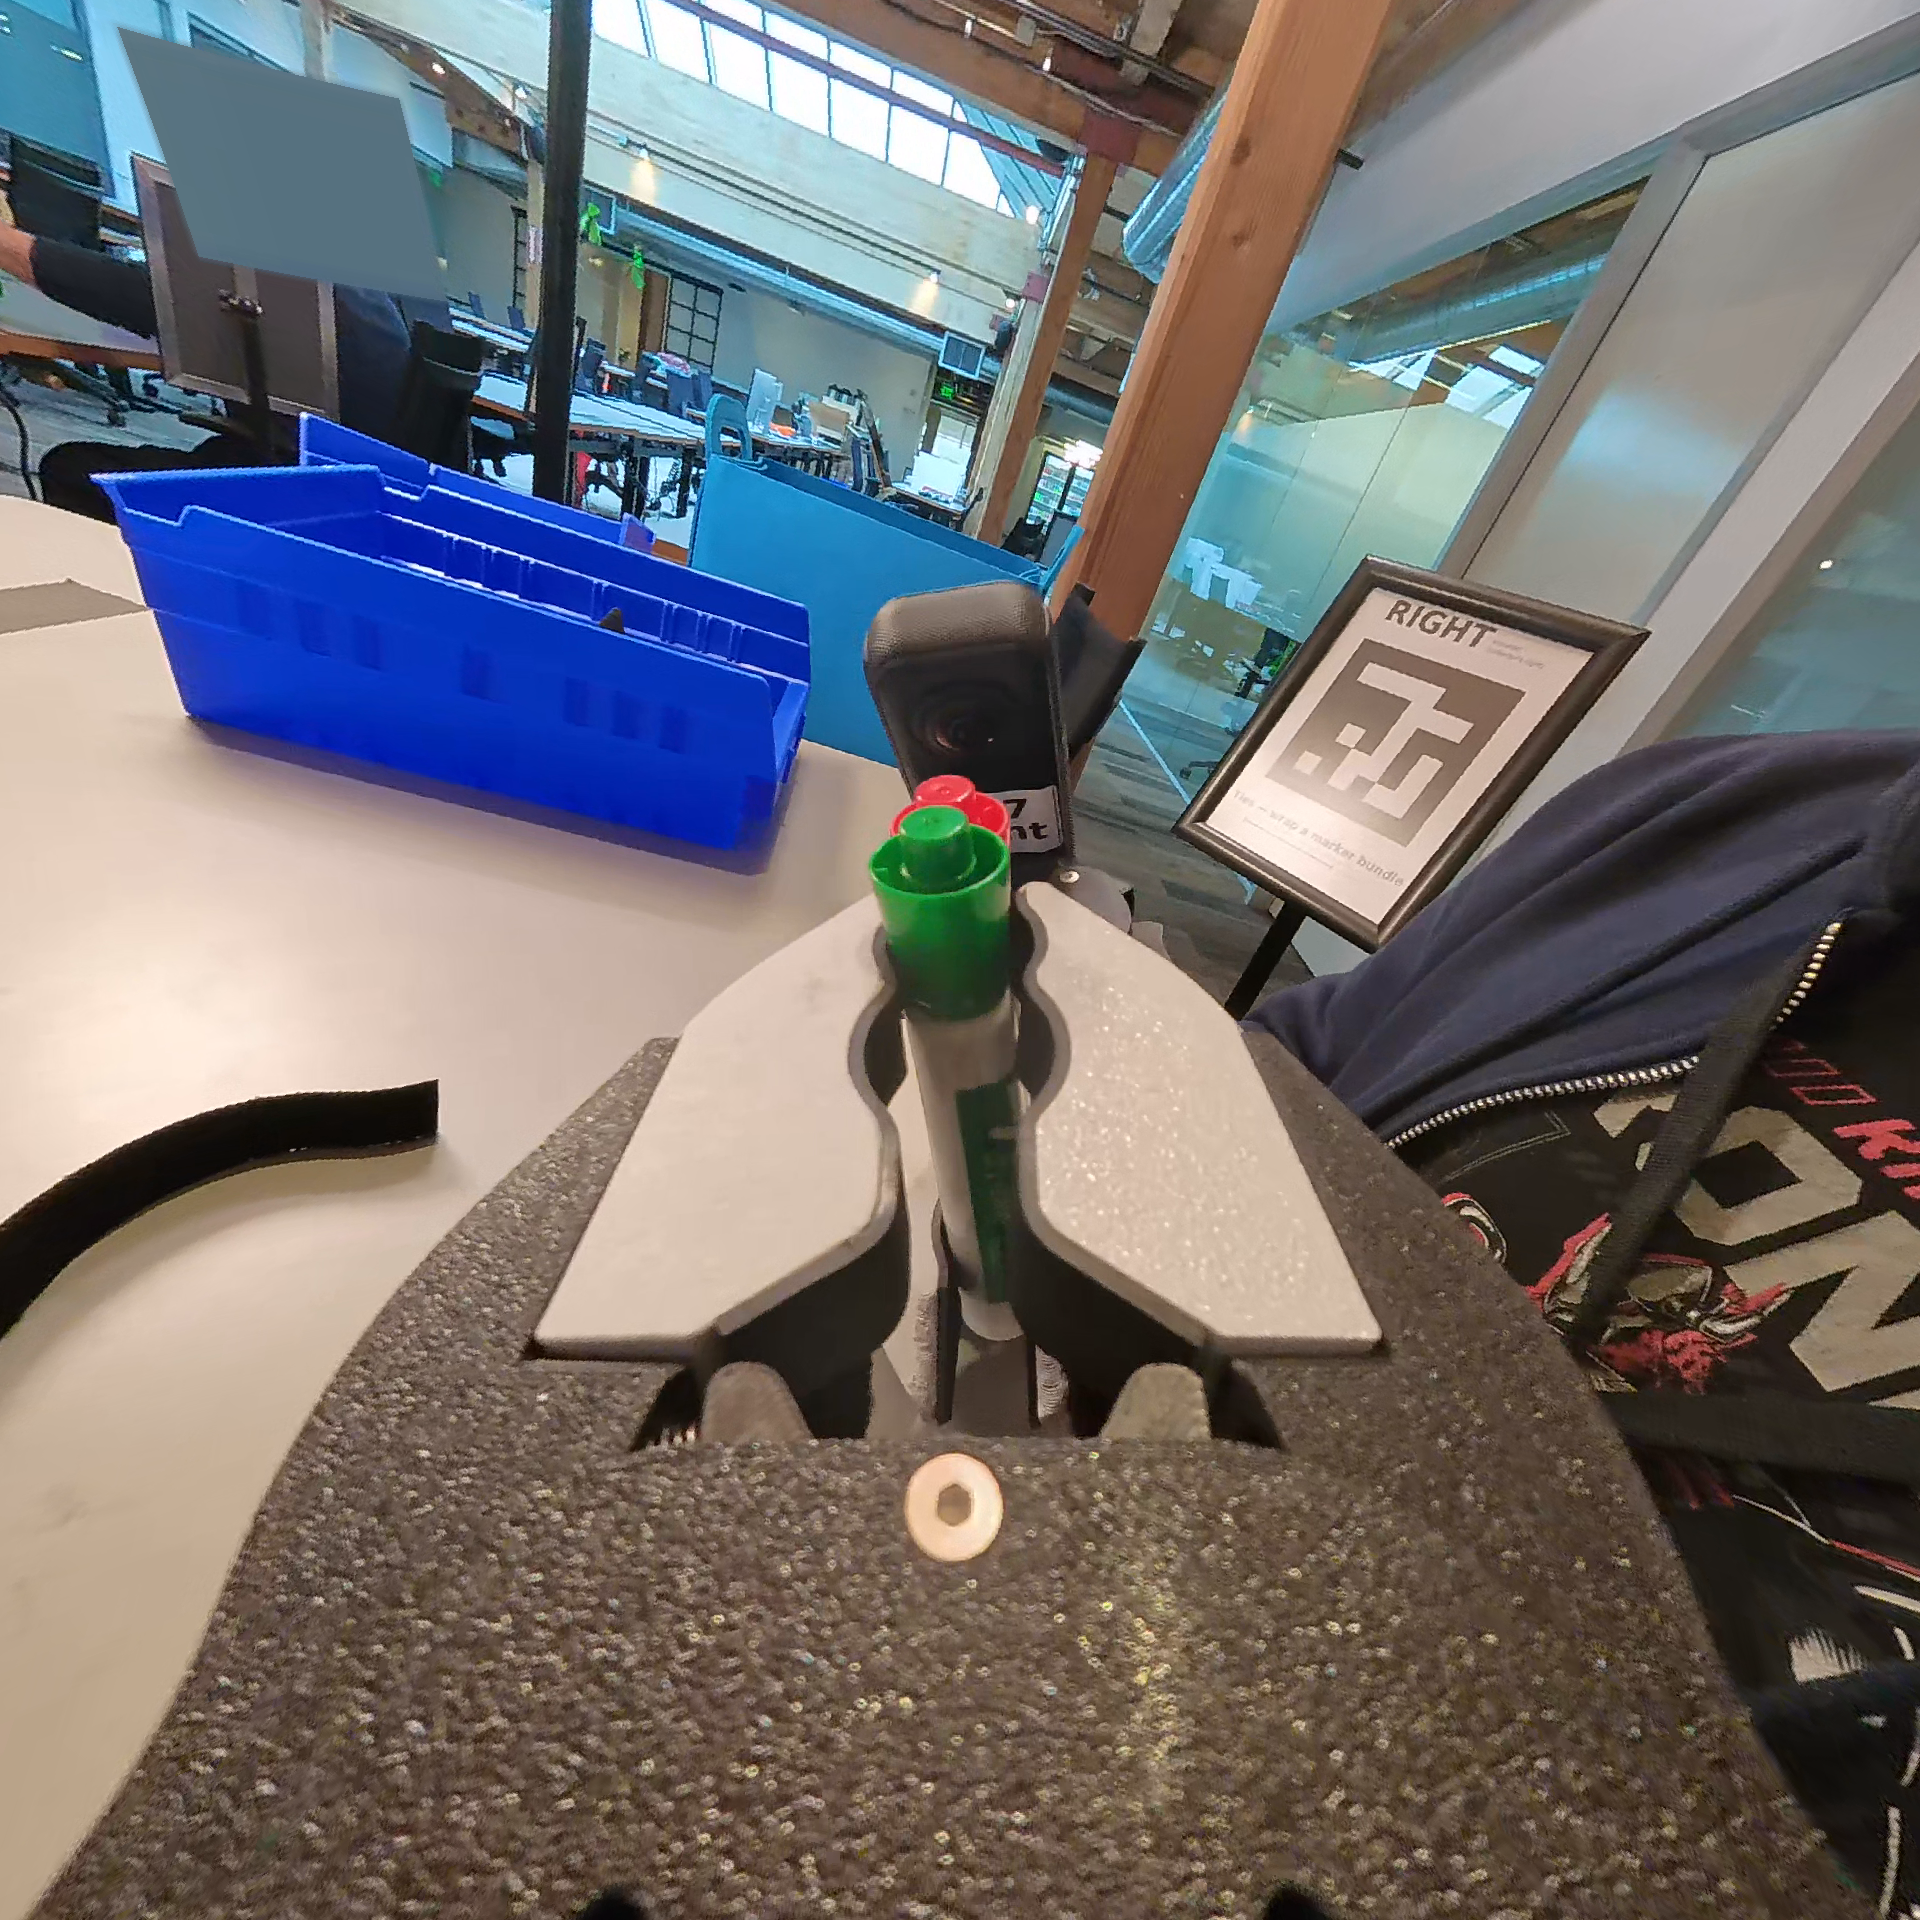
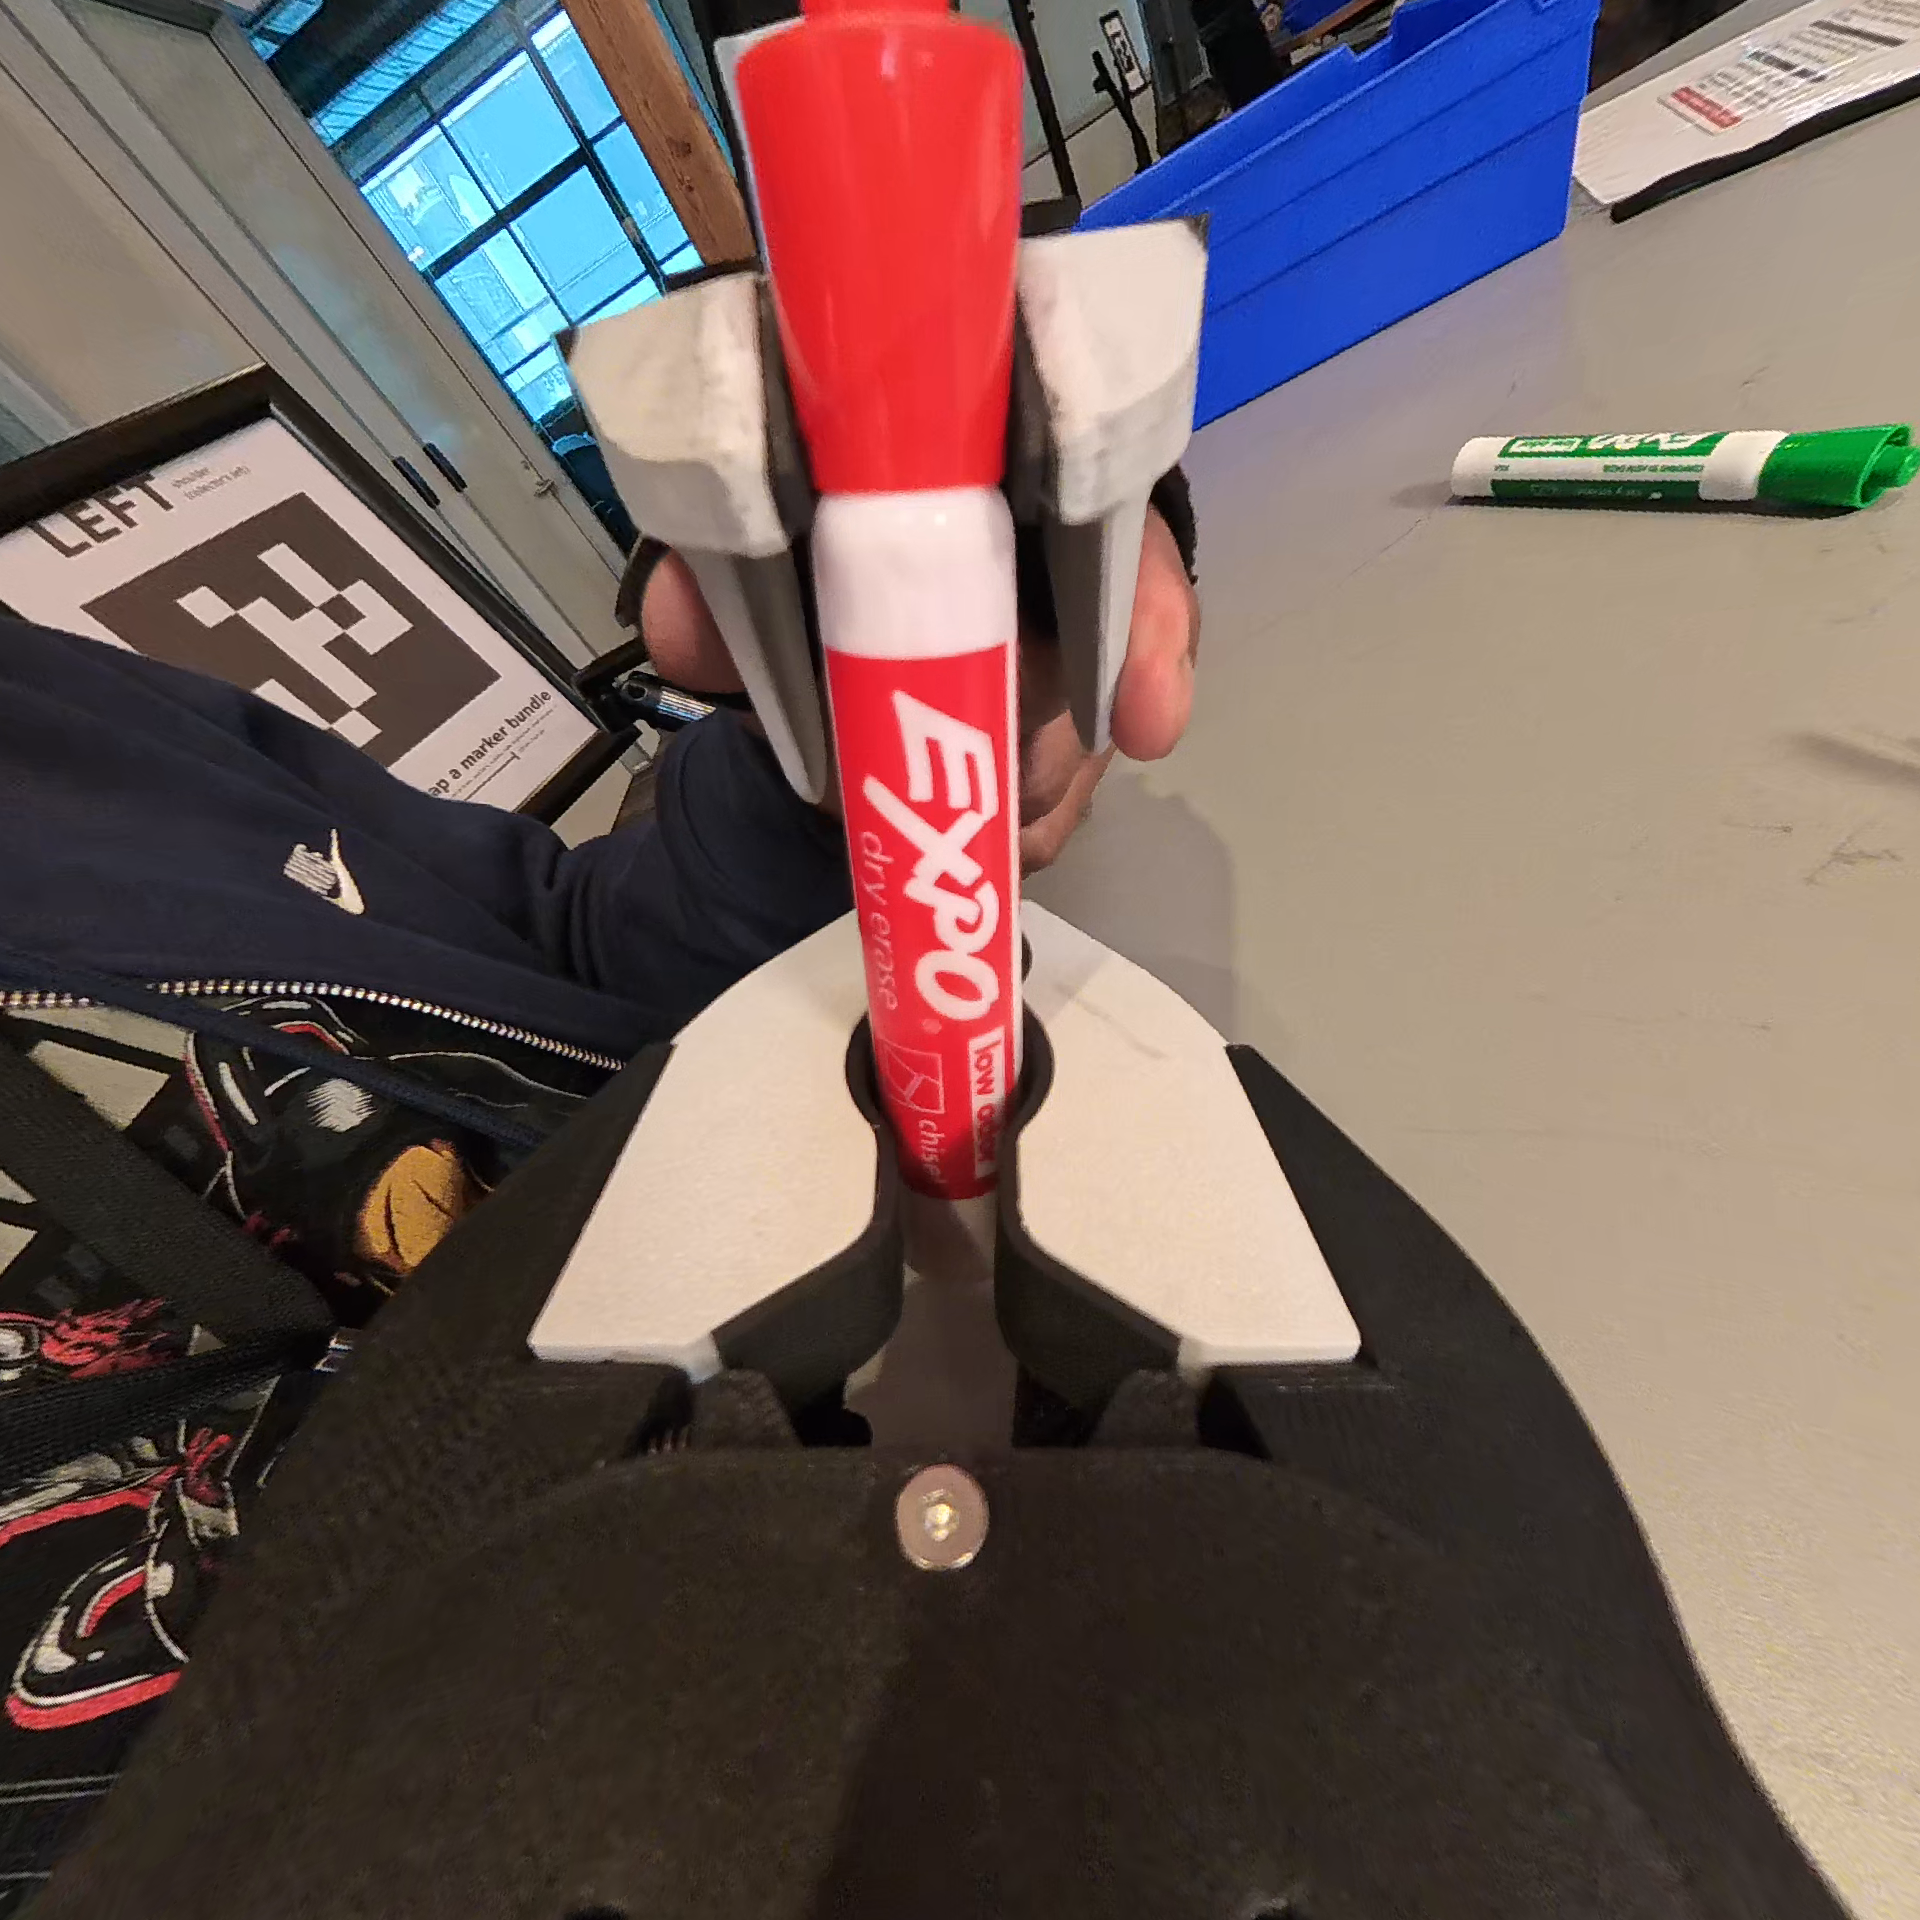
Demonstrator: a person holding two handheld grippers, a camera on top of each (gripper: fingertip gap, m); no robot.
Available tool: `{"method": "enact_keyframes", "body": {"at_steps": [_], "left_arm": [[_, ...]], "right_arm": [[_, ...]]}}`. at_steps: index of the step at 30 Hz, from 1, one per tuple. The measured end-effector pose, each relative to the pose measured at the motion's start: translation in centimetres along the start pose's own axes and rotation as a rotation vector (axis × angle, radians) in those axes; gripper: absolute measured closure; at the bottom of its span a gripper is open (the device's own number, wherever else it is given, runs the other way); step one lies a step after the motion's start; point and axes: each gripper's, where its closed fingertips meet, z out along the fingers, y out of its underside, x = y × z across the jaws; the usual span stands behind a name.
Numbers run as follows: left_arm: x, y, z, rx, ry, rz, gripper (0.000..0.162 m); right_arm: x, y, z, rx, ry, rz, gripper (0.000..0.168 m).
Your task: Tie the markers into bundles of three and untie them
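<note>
Right gripper (image 2: 951, 1081) clenched on the red marker (image 2: 914, 644), barrel seated in the round notch between my fingers, cap pointing away from me. Left gripper (image 1: 951, 971) clamped on a green marker (image 1: 951, 997), cap forward; the red cap (image 1: 948, 795) sits just behind the green one in the left wrist view. Seen from the right wrist, the left gripper's fingers (image 2: 681, 416) also flank the red cap, so both tools meet at that marker; can't tell if they actually pinch it. Second green marker (image 2: 1683, 473) lies flat on the table (image 2: 1507, 935), ahead and right of the right gripper, apart from everything. Black strap (image 1: 197, 1138) curls on the table left of the left gripper. Blue bin (image 1: 457, 644) beyond, ahead-left
</note>
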Motion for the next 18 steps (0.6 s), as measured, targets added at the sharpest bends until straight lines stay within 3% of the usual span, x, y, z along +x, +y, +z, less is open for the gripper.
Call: {"method": "enact_keyframes", "body": {"at_steps": [18], "left_arm": [[-0.92,-0.06,-0.86,0.087,-0.038,-0.083,0.145]], "right_arm": [[0.69,0.77,-0.69,-0.059,0.034,0.006,0.153]]}}
